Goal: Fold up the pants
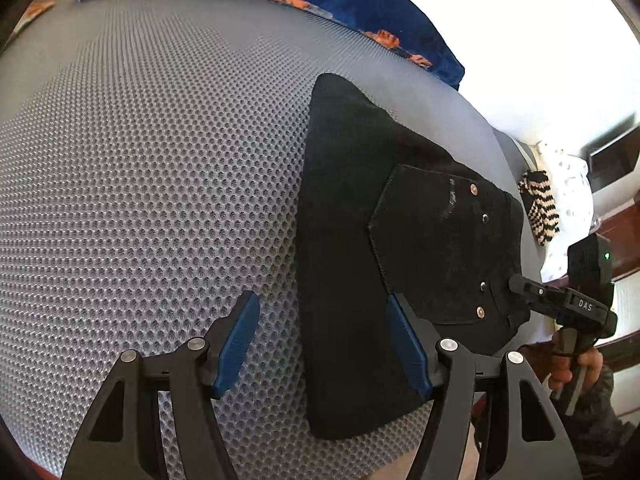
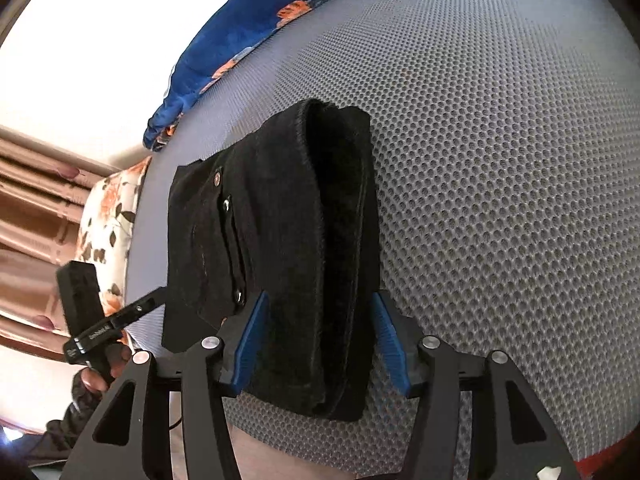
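Pants (image 2: pixel 276 248) lay folded in a compact stack on the grey mat (image 1: pixel 140 180). Left hand-held gripper (image 1: pixel 324 344) spread, beside the stack; right hand-held gripper (image 2: pixel 318 344) spread, straddling its near end (holding nothing). Risk — nudging the stack could spring the layers open.

I work over a grey mesh mat (image 1: pixel 160 168) with a honeycomb weave that covers the whole surface. Along its far edge lies a blue blanket (image 2: pixel 240 32) with orange patches. Beside the mat sits a white floral pillow (image 2: pixel 108 216), with pink-brown curtains (image 2: pixel 36 200) behind it. Hard daylight washes the wall (image 1: pixel 500 40) out to white. A black-and-cream striped cloth (image 1: pixel 540 208) lies off to the side.
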Demonstrator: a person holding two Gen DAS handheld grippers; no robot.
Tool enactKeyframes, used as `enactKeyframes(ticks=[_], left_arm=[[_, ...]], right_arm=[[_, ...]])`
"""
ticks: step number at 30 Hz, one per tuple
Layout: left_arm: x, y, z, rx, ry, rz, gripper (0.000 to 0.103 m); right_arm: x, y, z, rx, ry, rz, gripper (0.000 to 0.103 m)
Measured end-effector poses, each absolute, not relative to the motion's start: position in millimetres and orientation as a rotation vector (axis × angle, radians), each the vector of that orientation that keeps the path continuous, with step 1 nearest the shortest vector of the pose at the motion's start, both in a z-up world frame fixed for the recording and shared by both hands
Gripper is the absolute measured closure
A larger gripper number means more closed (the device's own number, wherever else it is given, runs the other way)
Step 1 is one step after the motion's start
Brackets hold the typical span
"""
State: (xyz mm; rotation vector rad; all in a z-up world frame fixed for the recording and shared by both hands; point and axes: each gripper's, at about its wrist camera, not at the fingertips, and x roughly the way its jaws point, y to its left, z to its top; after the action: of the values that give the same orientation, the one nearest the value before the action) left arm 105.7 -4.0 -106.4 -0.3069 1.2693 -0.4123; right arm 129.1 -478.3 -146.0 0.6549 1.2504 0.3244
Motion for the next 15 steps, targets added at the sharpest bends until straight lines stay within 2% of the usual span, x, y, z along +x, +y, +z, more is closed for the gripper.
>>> enactKeyframes(ticks=[15], left_arm=[[146, -27, -116, -0.34, 1.28, -0.456, 0.037]], right_arm=[[134, -501, -167, 0.765, 1.254, 0.439, 0.051]])
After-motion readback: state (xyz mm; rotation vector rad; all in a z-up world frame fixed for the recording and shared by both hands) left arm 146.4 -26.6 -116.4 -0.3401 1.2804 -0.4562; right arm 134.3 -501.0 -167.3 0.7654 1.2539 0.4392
